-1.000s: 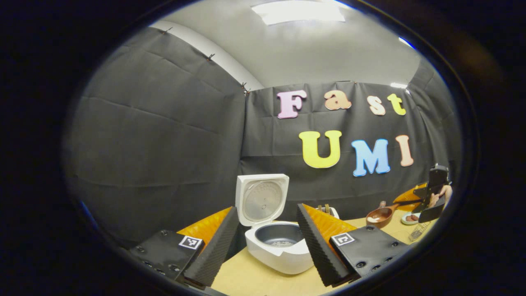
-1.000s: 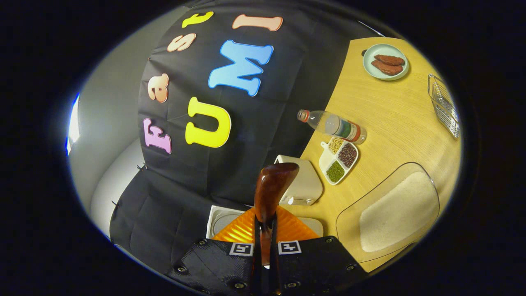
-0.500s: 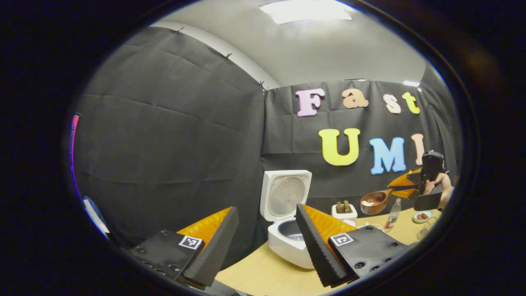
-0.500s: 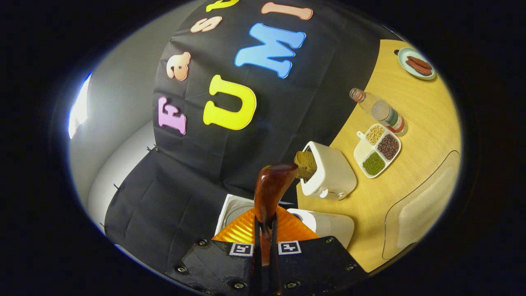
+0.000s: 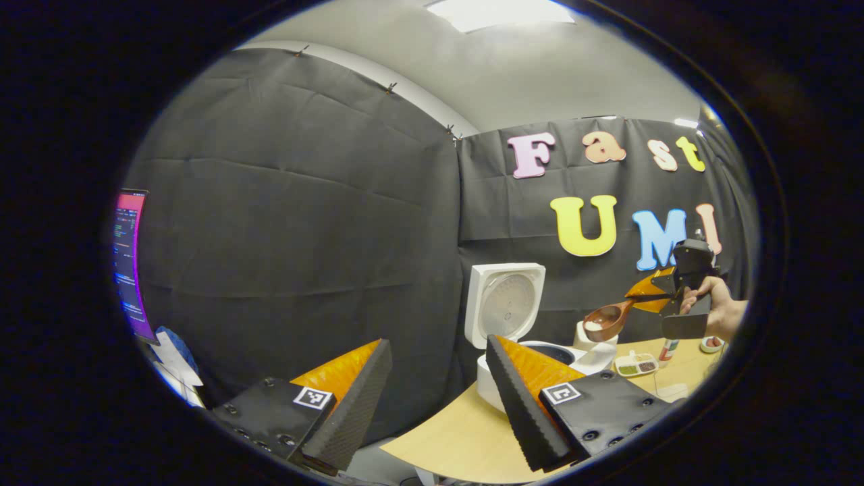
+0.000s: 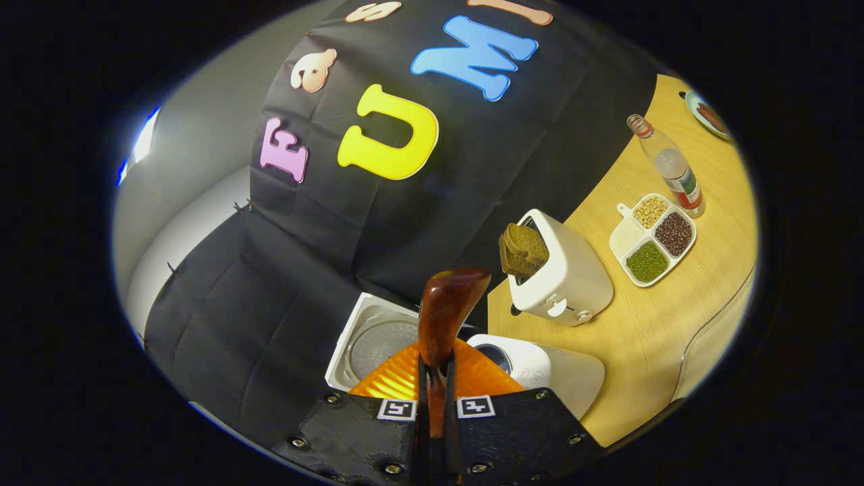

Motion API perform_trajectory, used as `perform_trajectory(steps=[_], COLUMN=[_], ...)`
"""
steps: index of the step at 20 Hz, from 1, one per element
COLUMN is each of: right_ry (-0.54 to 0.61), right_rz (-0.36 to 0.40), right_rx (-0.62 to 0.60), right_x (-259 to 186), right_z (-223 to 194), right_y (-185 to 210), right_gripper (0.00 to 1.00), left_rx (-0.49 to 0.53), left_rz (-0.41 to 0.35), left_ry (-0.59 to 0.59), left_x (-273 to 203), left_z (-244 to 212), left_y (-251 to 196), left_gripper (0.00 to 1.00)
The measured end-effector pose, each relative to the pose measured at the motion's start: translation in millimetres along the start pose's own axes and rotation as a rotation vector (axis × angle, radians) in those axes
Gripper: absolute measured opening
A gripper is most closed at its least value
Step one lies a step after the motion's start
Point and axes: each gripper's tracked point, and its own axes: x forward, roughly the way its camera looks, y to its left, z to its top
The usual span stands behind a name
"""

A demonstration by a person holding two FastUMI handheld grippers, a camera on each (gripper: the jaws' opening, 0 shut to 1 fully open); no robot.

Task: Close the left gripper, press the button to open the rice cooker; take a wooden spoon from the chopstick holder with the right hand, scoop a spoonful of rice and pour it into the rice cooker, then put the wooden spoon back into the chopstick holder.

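Note:
The white rice cooker (image 5: pixel 587 361) stands on the table with its lid (image 5: pixel 505 304) upright and open. My left gripper (image 5: pixel 436 344) is open and holds nothing, set back from the cooker at the table's left edge. Farther right, a hand holds my right gripper (image 5: pixel 638 298), shut on the handle of the wooden spoon (image 5: pixel 603 321). The spoon's bowl carries white rice and hangs just right of the cooker, above its rim. In the right gripper view, the right gripper (image 6: pixel 435 368) clamps the spoon (image 6: pixel 449 307), with the cooker (image 6: pixel 540 368) and its lid (image 6: pixel 374 337) below.
A white toaster (image 6: pixel 570 277) holding brown bread stands behind the cooker. Beyond it are a divided tray of grains (image 6: pixel 651 236), a bottle (image 6: pixel 671 165) and a plate (image 6: pixel 709 115). A clear container (image 6: pixel 719 334) sits at the right. A monitor (image 5: pixel 128 263) glows far left.
The left gripper has drawn back and swung left, so the cooker looks smaller and farther right. The right gripper has carried the rice-laden spoon leftward over the table, closer to the cooker.

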Motion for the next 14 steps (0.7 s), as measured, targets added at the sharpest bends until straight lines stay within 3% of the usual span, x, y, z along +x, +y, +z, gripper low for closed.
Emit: perform_trajectory(steps=[2,3,7,8,10,11,14], right_ry=[0.008,0.011,0.018,0.019,0.032,0.036,0.063], right_rz=[0.004,0.005,-0.001,-0.004,-0.017,-0.020,-0.032], right_rx=[-0.040,-0.066,-0.199,-0.240,-0.323,-0.360,-0.464], right_x=[15.4,25.0,57.7,65.7,80.3,83.9,102.1], right_z=[-8.8,-14.2,-31.9,-37.4,-47.9,-52.7,-70.6], right_y=[9.3,11.4,21.6,23.3,24.3,27.4,25.1], right_gripper=[0.07,0.07,0.07,0.07,0.07,0.07,0.07], left_rx=[0.004,0.007,0.009,0.008,0.009,0.011,0.012], left_rz=[0.018,0.027,0.065,0.074,0.089,0.097,0.119], left_ry=[0.007,0.009,0.022,0.025,0.033,0.036,0.042], left_x=[-1.7,-3.6,-6.7,-7.2,-8.6,-9.2,-12.5], left_z=[-4.4,-6.5,-10.2,-11.4,-15.2,-17.2,-19.7], left_y=[11.3,18.5,34.8,38.2,45.0,47.5,57.1], left_gripper=[0.92,0.97,0.97,0.92,0.97,0.92,0.92])
